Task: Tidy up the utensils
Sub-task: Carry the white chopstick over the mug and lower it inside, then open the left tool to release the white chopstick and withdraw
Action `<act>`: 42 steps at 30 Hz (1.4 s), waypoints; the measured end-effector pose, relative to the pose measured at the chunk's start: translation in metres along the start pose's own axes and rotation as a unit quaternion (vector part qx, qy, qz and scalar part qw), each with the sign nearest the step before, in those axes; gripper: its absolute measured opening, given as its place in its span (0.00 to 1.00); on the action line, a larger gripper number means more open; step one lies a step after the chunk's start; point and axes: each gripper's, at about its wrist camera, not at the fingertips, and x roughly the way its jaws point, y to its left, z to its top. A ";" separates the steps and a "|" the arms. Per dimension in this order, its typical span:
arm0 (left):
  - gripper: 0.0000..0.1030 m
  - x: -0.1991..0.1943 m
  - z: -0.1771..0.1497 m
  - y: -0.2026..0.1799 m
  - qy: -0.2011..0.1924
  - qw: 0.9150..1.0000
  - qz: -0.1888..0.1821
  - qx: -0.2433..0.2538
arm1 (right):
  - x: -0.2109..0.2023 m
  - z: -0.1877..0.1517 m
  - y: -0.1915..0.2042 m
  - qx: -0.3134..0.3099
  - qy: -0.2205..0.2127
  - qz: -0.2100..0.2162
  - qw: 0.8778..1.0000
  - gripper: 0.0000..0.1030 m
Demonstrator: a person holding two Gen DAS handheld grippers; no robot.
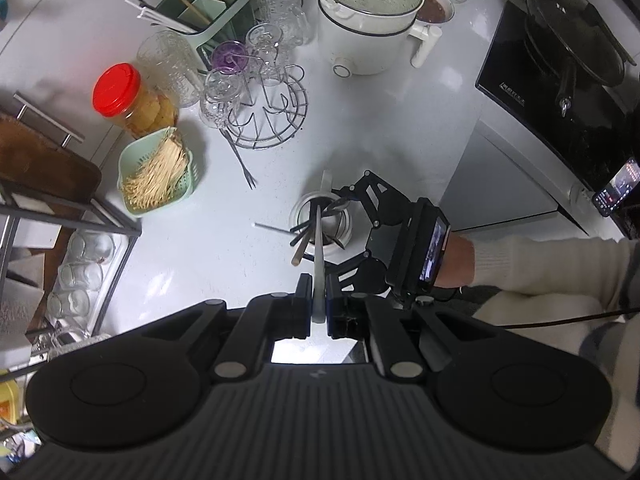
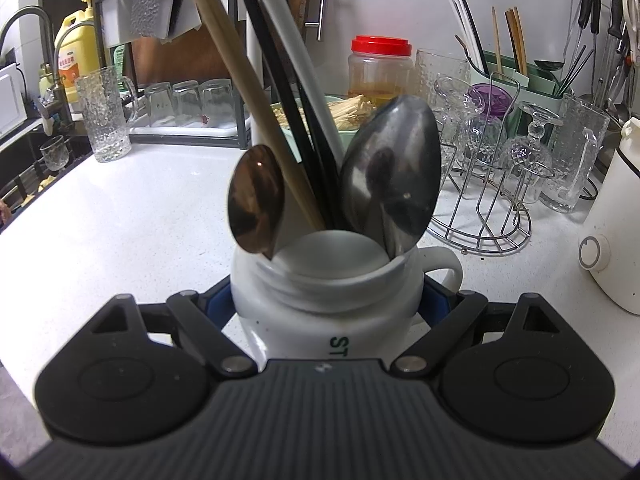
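A white mug stands on the white counter with several utensils in it. My left gripper points straight down over it, shut on a long pale grey utensil whose lower end sits in the mug. My right gripper grips the mug from the right side. In the right wrist view the mug is clamped between my right gripper. It holds a bronze spoon, a steel spoon, a wooden chopstick, black chopsticks and the pale grey utensil.
A small fork lies on the counter left of the mug. Behind it are a wire glass rack, a green toothpick basket, a red-lidded jar, a green utensil caddy and a white electric pot. A hob with a pan is at the right.
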 end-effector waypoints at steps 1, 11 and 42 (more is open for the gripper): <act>0.07 0.003 0.003 -0.001 0.002 1.000 0.000 0.004 | 0.000 0.000 0.000 0.000 0.000 0.000 1.000 0.89; 0.07 0.030 0.025 0.000 0.016 0.999 -0.001 0.032 | 0.000 0.000 0.001 0.001 0.001 -0.003 1.000 0.89; 0.40 0.064 0.026 0.017 -0.057 0.998 -0.015 0.018 | 0.001 0.002 0.001 0.009 0.012 -0.012 1.000 0.89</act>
